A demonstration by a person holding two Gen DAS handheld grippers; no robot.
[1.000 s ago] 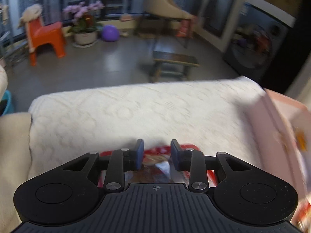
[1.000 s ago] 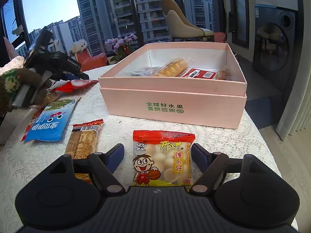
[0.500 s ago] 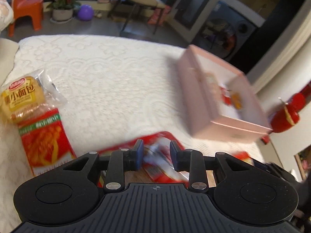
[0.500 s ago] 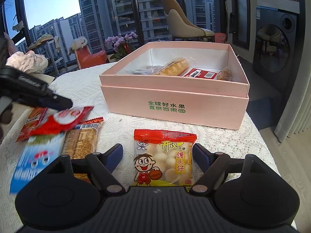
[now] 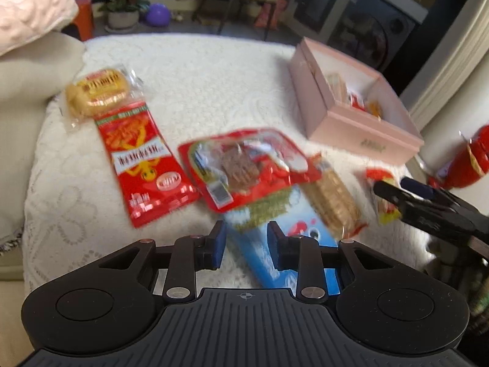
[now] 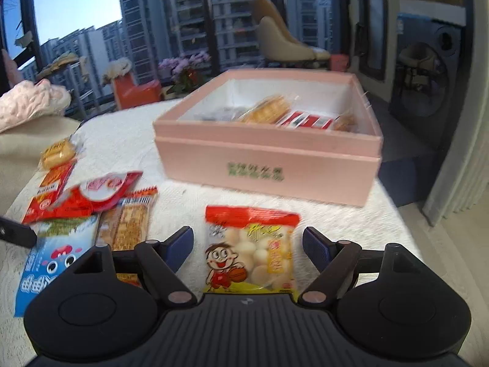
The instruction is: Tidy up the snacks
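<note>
The right gripper (image 6: 247, 235) is spread wide over the ball-snack packet (image 6: 253, 253), which lies on the tablecloth (image 6: 183, 195) just before the pink box (image 6: 269, 159). The left gripper (image 5: 246, 241) is seen narrowly parted above the blue packet (image 5: 256, 257), with nothing clamped.

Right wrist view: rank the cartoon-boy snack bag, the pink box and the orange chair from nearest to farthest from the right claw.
1. Cartoon-boy snack bag: on the tablecloth, directly between the open fingers of the right claw.
2. Pink box: straight ahead, further up the table, snacks inside.
3. Orange chair: off the table, back left by the window.
</note>
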